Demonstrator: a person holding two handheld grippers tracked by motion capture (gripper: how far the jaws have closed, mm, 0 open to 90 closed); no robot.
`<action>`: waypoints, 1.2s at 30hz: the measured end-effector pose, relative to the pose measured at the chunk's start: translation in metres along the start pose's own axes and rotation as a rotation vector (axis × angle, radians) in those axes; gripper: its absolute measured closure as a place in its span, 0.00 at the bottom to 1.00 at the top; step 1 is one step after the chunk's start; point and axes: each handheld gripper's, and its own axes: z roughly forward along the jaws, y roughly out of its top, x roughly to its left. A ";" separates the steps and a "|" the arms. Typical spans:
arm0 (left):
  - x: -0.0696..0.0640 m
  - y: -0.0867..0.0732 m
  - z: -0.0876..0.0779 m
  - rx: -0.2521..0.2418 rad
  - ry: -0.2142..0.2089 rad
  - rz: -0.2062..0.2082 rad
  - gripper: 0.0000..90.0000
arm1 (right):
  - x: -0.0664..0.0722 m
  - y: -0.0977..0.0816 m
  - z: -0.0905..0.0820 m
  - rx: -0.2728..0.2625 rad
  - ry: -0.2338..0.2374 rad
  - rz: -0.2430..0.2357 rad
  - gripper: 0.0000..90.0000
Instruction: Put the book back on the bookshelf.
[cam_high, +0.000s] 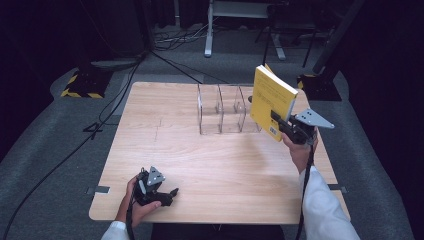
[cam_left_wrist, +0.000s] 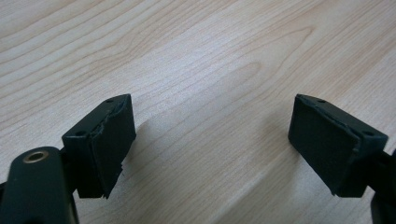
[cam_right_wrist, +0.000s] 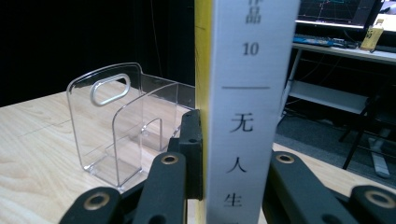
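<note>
**Yellow book up in R gripper, beside the clear rack**

I've got the right gripper (cam_high: 278, 123) clenched on the yellow book (cam_high: 270, 97), fingers (cam_right_wrist: 192, 140) pressing both covers w/ the white spine facing my right gripper view. Book is off the tabletop (cam_high: 210, 165), near the far right edge, upright but leaning a bit. The clear divider rack (cam_high: 222, 107) stands just beside it at the far edge, approx. mid-to-right; its walls sit between the book and the rest of the tabletop on that side. I can't tell if book and rack touch.

Left gripper (cam_high: 167, 195) rests at the near left corner, fingers (cam_left_wrist: 105, 140) released, bare wood between them, well apart from book and rack.

Beyond the tabletop: dark floor w/ cables (cam_high: 100, 115), a yellow-black striped stand base (cam_high: 82, 85), a desk frame (cam_high: 235, 20) at the back.
</note>
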 end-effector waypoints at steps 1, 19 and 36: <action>0.000 0.000 0.000 0.000 0.000 0.000 0.17 | 0.000 0.000 0.000 0.000 0.000 0.000 0.85; 0.000 0.000 0.000 0.003 -0.001 0.003 0.17 | -0.001 0.012 0.036 0.013 -0.046 0.017 0.85; 0.001 0.000 0.000 0.005 -0.002 0.011 0.17 | -0.002 0.011 0.070 0.051 -0.086 0.018 0.85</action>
